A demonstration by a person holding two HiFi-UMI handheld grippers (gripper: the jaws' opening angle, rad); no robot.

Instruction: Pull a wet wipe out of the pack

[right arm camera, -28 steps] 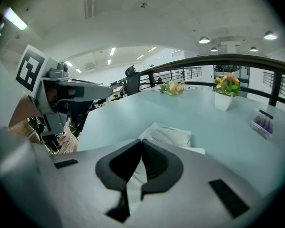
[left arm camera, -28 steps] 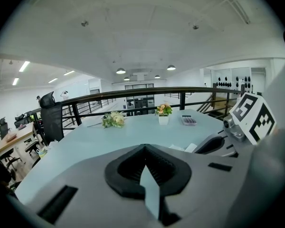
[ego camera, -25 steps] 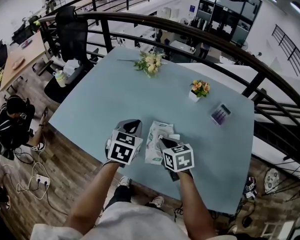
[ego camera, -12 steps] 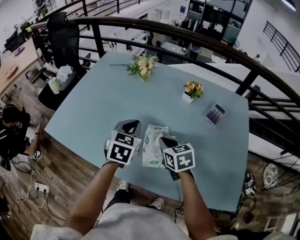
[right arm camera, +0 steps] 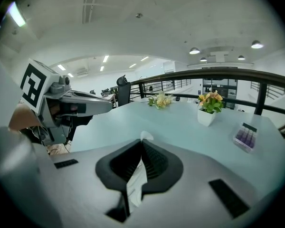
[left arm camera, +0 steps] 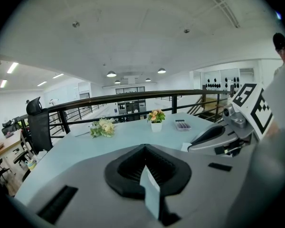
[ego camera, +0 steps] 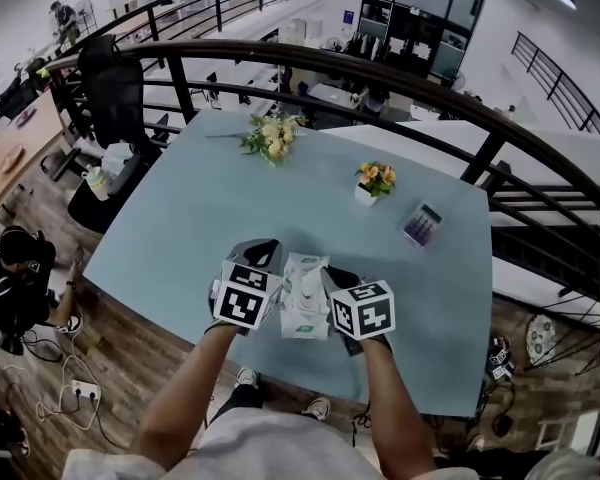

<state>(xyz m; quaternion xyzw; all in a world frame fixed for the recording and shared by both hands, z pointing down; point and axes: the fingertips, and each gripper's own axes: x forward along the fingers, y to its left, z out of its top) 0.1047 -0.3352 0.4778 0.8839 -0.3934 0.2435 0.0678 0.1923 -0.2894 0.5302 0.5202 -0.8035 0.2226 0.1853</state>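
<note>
Head view | pack [ego camera: 305, 303] lies lengthwise between both grippers | right gripper [right arm camera: 142, 144] jaws pinch wet wipe [right arm camera: 134, 186] | left gripper [left arm camera: 145, 148] jaws clamp pack edge

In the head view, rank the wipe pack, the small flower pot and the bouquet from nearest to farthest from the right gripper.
1. Wipe pack, directly beside the right gripper, on its left.
2. Small flower pot, beyond, mid-table.
3. Bouquet, far edge, left.
</note>
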